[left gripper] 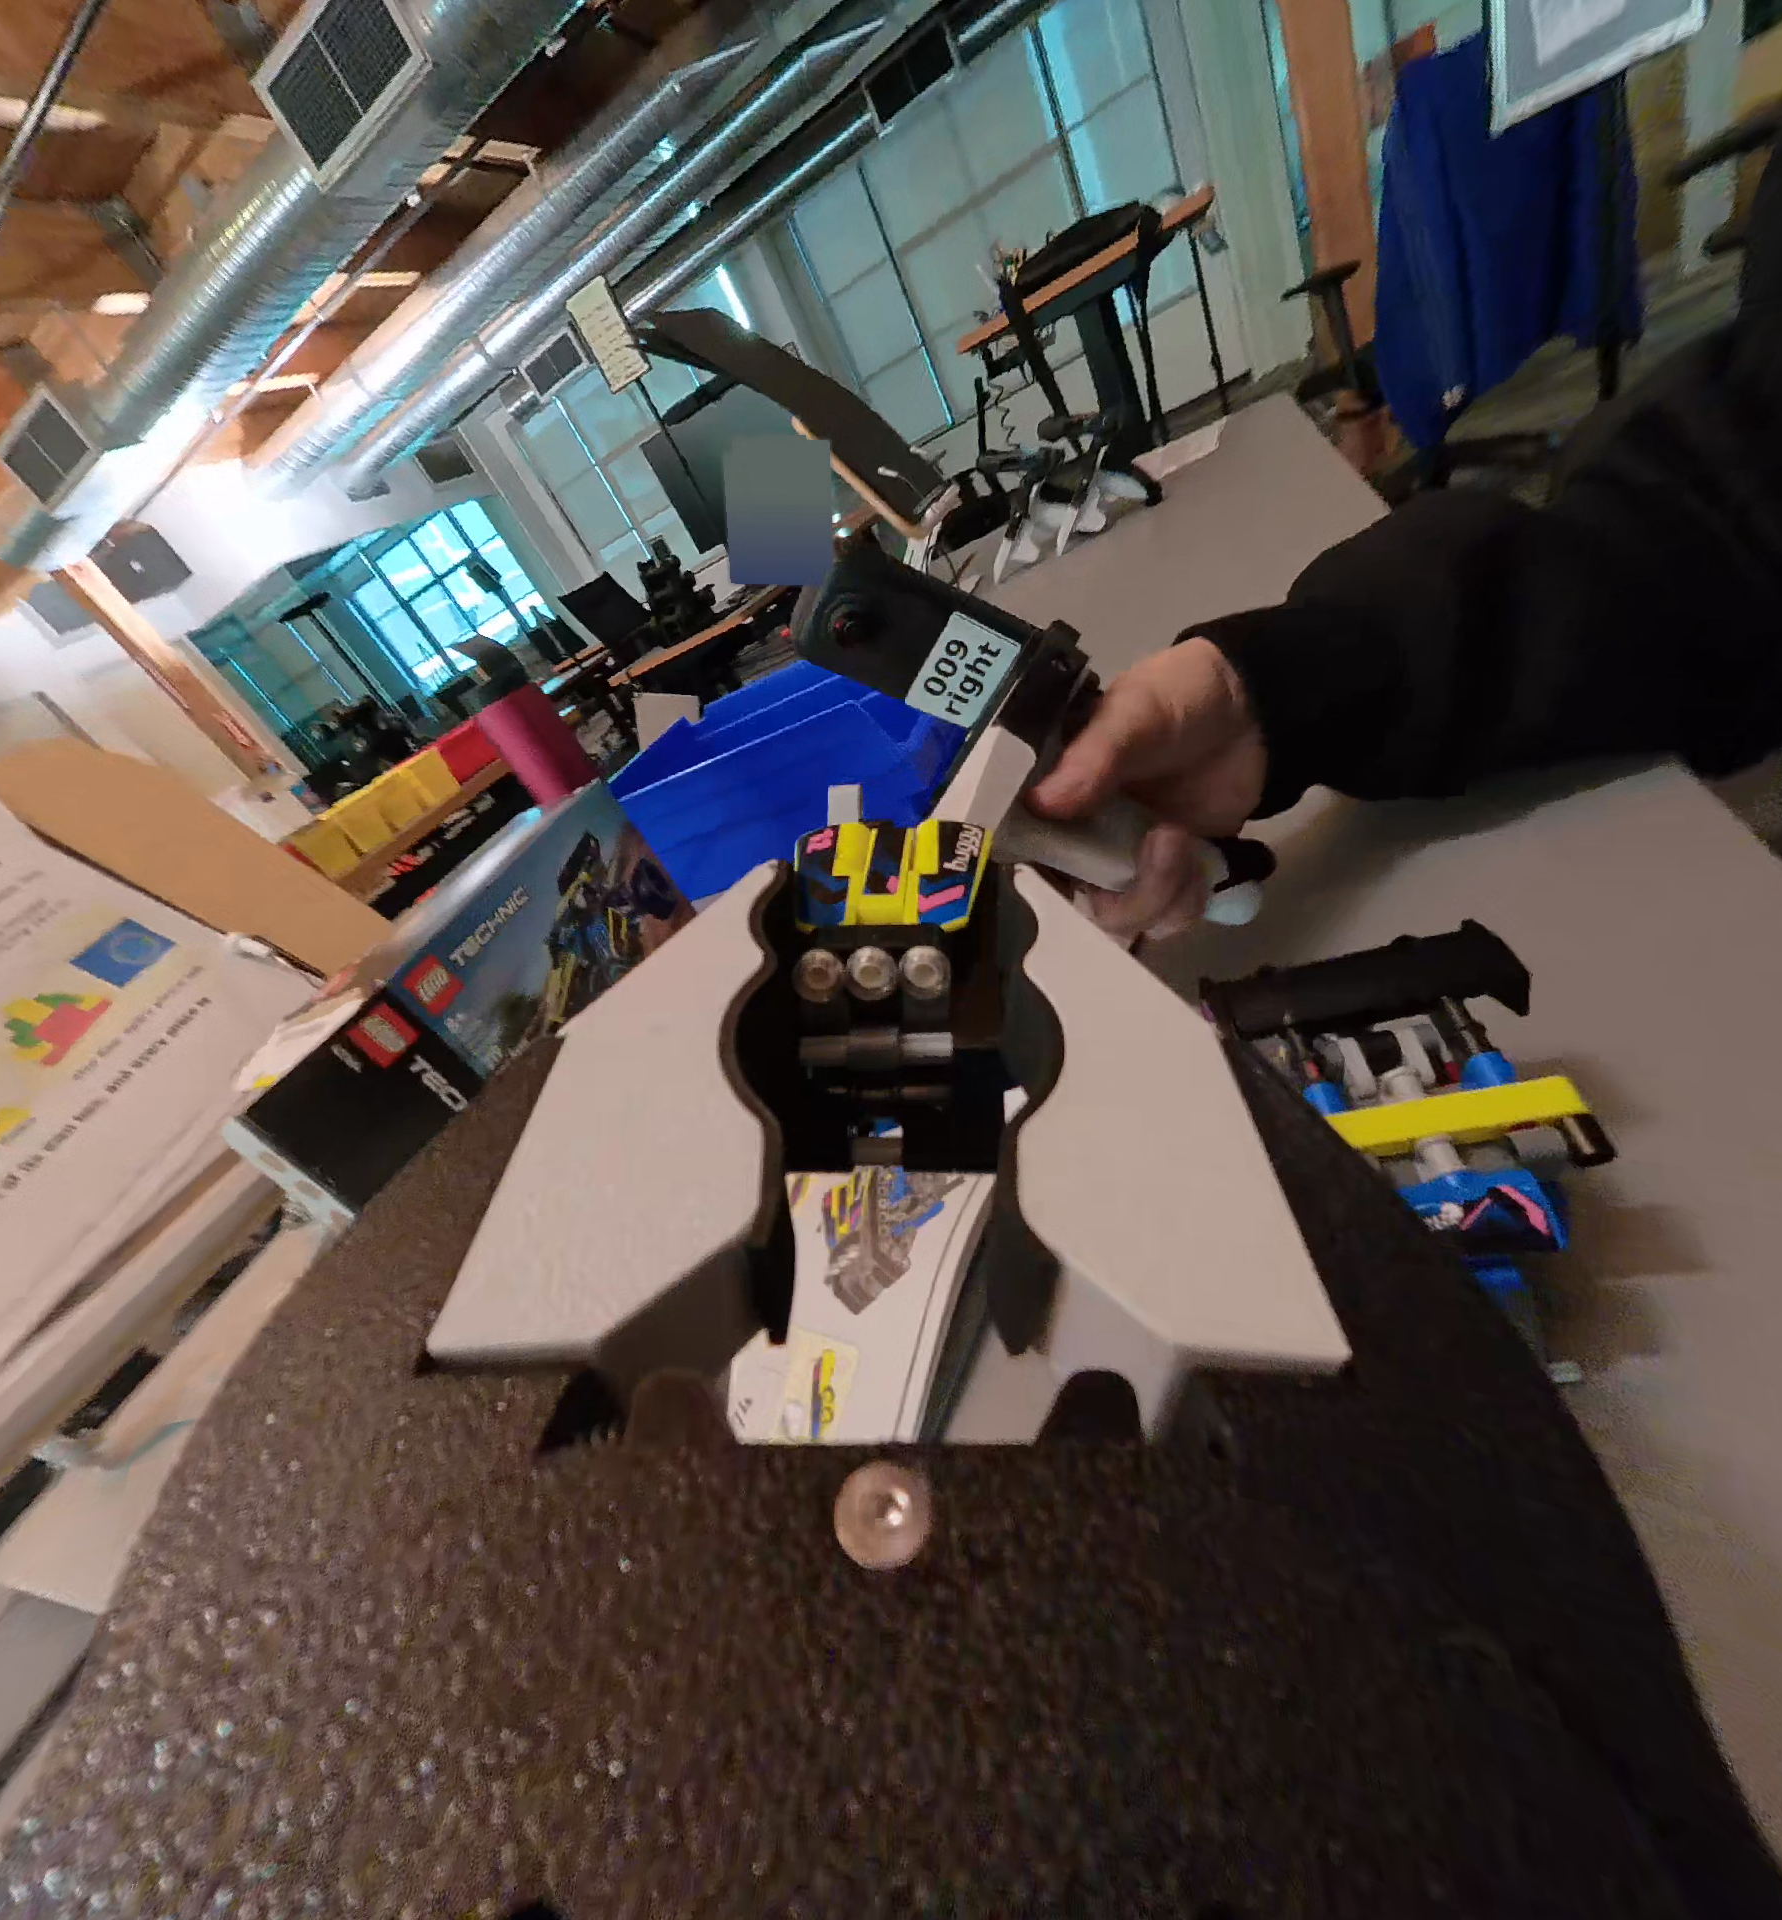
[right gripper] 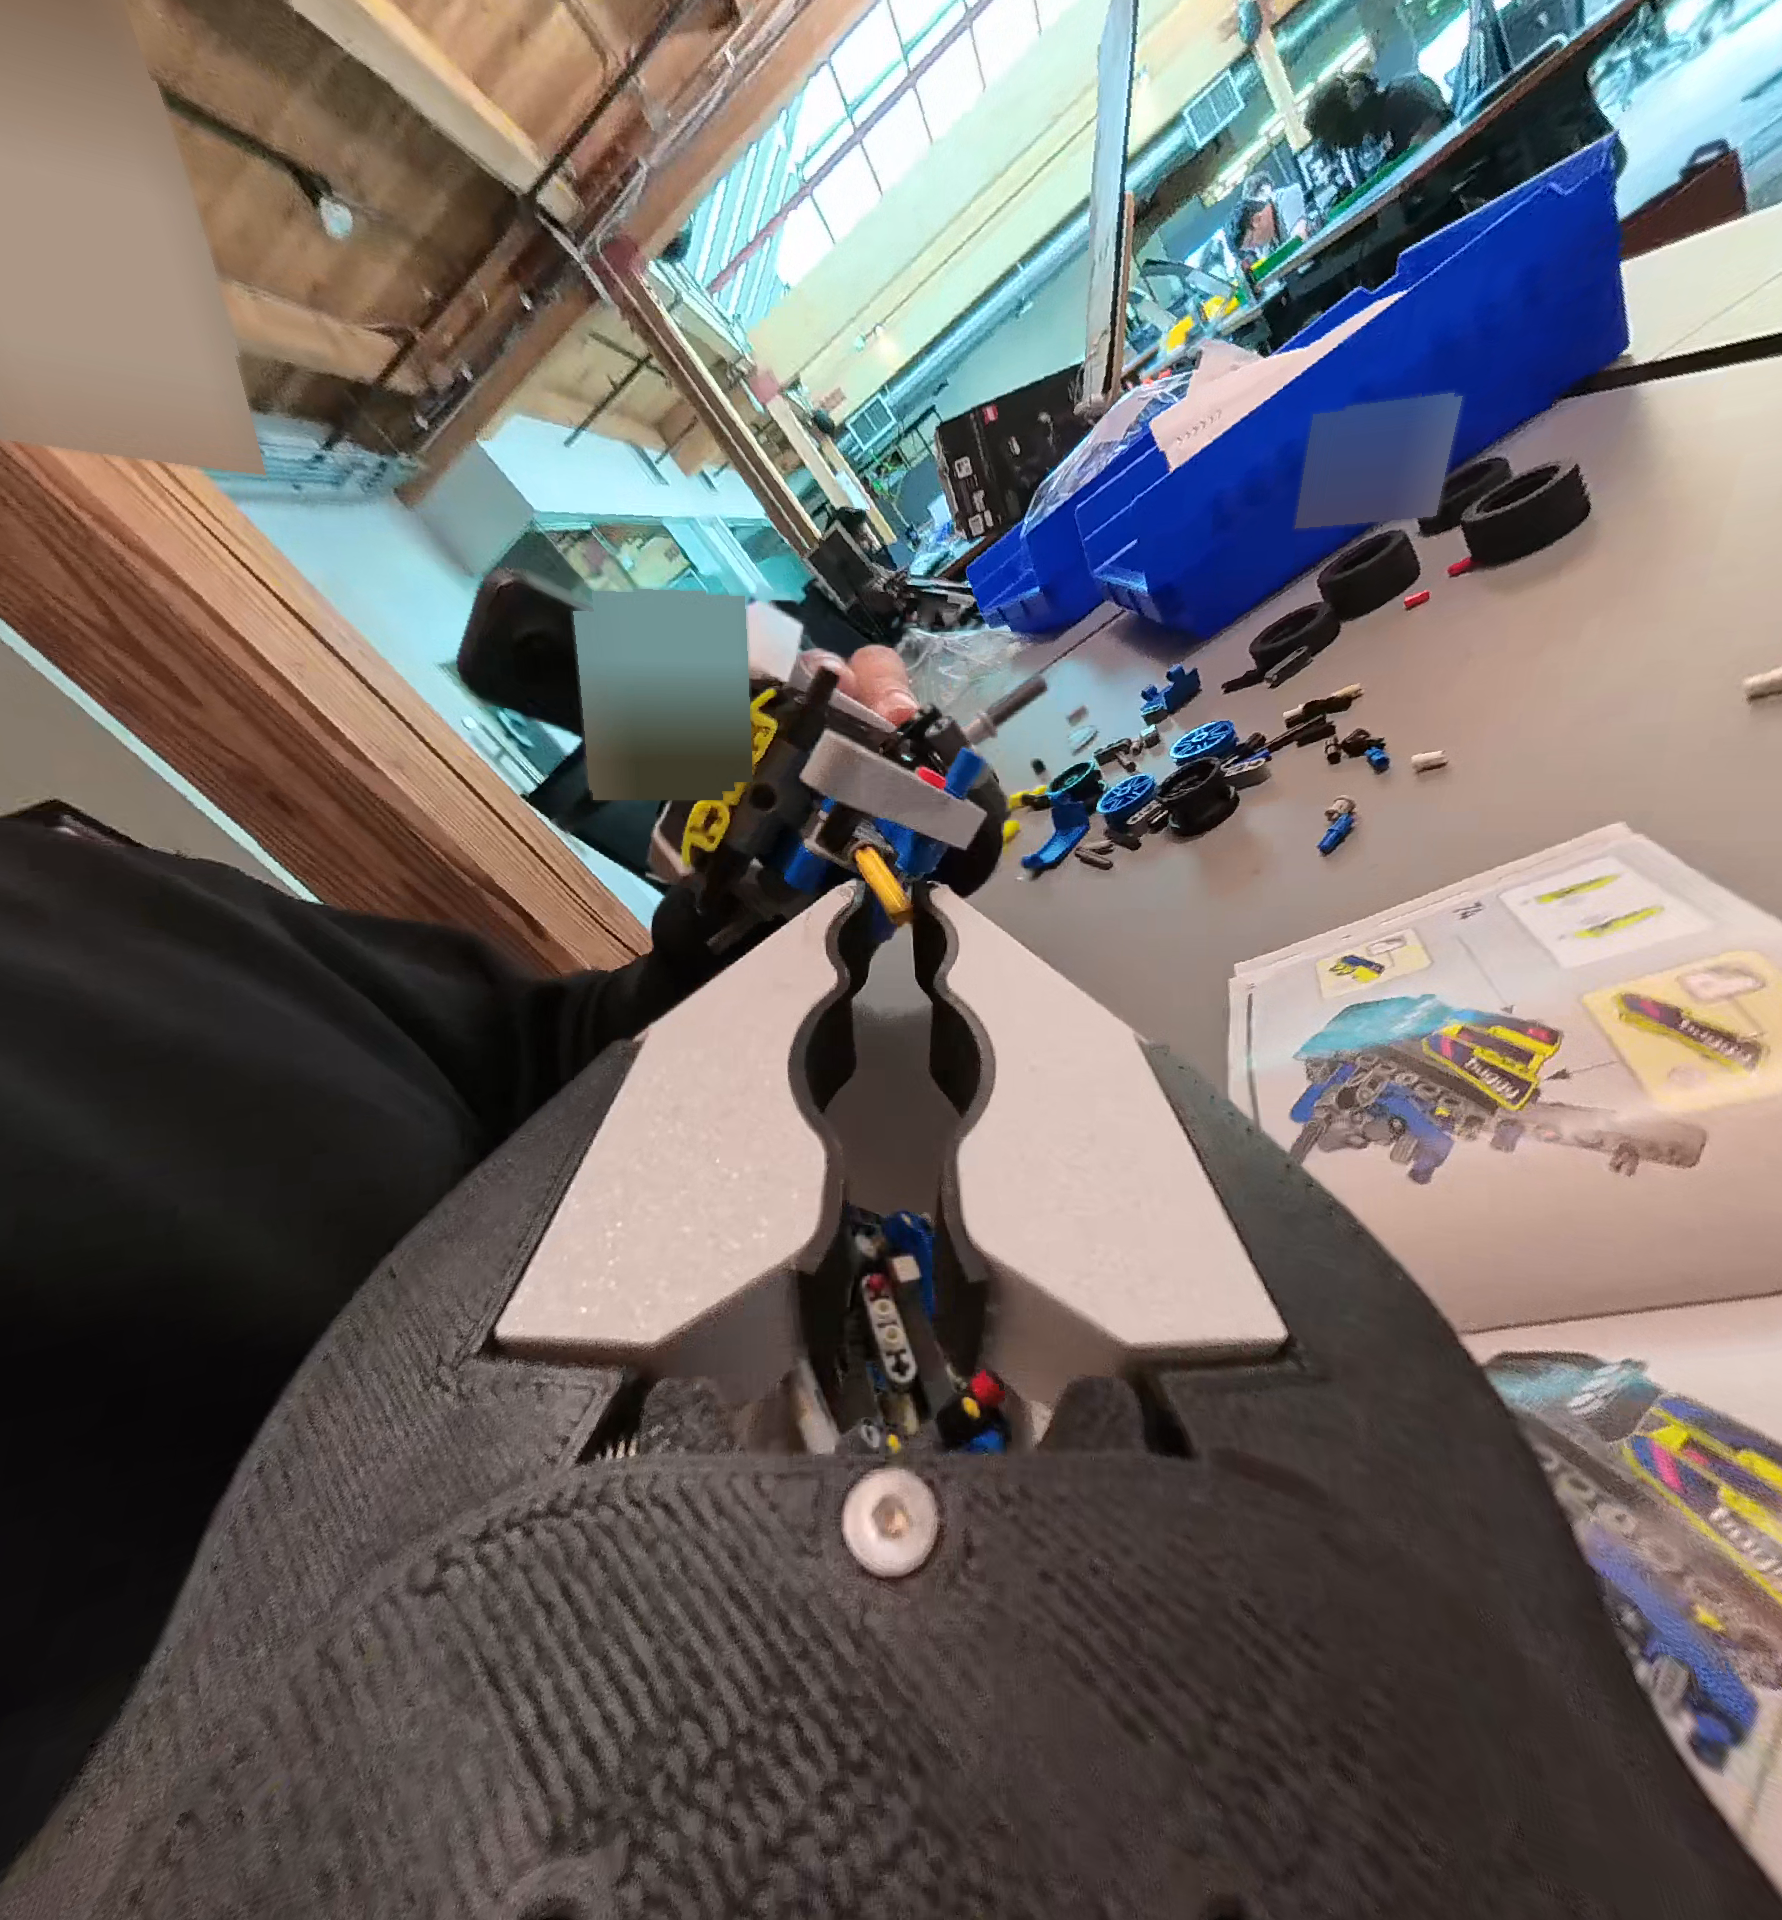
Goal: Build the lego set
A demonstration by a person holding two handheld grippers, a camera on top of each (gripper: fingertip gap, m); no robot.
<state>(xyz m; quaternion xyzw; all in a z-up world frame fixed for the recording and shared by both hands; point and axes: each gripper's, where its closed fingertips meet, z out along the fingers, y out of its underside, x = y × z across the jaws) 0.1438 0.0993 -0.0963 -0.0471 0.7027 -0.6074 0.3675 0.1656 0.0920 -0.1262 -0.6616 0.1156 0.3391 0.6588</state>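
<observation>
My left gripper [left gripper: 892, 883] is shut on a black toy car assembly [left gripper: 887, 1029] with a yellow, blue and pink hood [left gripper: 892, 868], held above the table. The right wrist view shows the same assembly [right gripper: 825, 821] with one left finger [right gripper: 892, 795] laid across it. My right gripper [right gripper: 887, 899] is shut on a small yellow pin [right gripper: 882, 878] that sticks out of the assembly's near side. In the left wrist view a right finger [left gripper: 982, 774] stands just behind the hood, with a person's hand [left gripper: 1147, 758] on its handle.
A second car section [left gripper: 1406, 1101] lies on the grey table [left gripper: 1645, 935] at the right. Blue bins [right gripper: 1386, 416], black tyres [right gripper: 1370, 571], blue wheels and small loose parts [right gripper: 1199, 769] lie beyond. An open instruction booklet [right gripper: 1552, 1039] is at the right, a set box [left gripper: 492, 966] at the left. The tips of one gripper are about 4 cm away from the tips of the other.
</observation>
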